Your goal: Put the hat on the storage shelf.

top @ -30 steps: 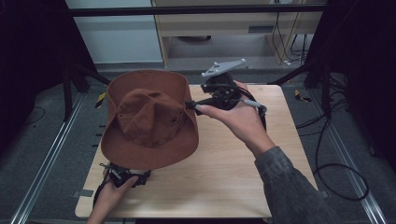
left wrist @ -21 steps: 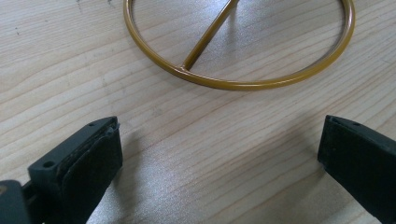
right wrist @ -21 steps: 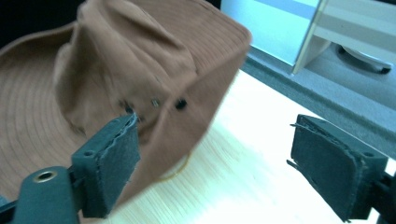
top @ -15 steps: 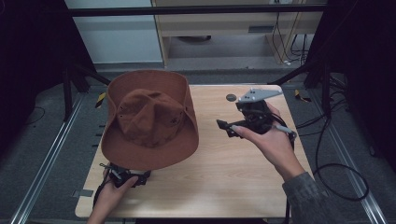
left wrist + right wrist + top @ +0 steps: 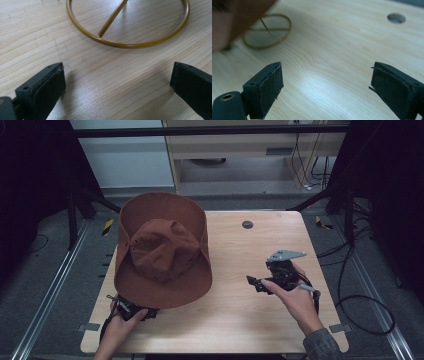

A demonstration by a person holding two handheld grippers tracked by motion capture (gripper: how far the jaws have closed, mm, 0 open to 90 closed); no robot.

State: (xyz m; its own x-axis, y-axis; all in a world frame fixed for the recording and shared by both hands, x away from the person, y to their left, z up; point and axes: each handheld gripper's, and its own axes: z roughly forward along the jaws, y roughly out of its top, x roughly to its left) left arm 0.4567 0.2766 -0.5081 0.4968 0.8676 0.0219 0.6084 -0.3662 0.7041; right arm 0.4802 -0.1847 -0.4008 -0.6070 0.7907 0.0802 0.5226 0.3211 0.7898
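A brown wide-brimmed hat (image 5: pixel 162 251) sits raised above the wooden table (image 5: pixel 235 330) on a stand with a gold ring base (image 5: pixel 127 23). That ring base (image 5: pixel 268 31) lies at the upper left of the right gripper view, under the hat's blurred brim (image 5: pixel 239 17). My left gripper (image 5: pixel 127 307) is low at the table's front left, partly under the brim, jaws open with nothing between them (image 5: pixel 117 82). My right gripper (image 5: pixel 255 282) hovers over the right half of the table, open and empty (image 5: pixel 325 82), pointing left toward the hat.
A small round hole (image 5: pixel 247 224) marks the far middle of the table, also the hole (image 5: pixel 396 18) in the right gripper view. Cables (image 5: pixel 360 305) trail on the floor to the right. Metal rails (image 5: pixel 50 290) run along the left.
My right gripper has drawn back from the hat's brim, moving right and toward the front of the table. The hat and left gripper have stayed put.
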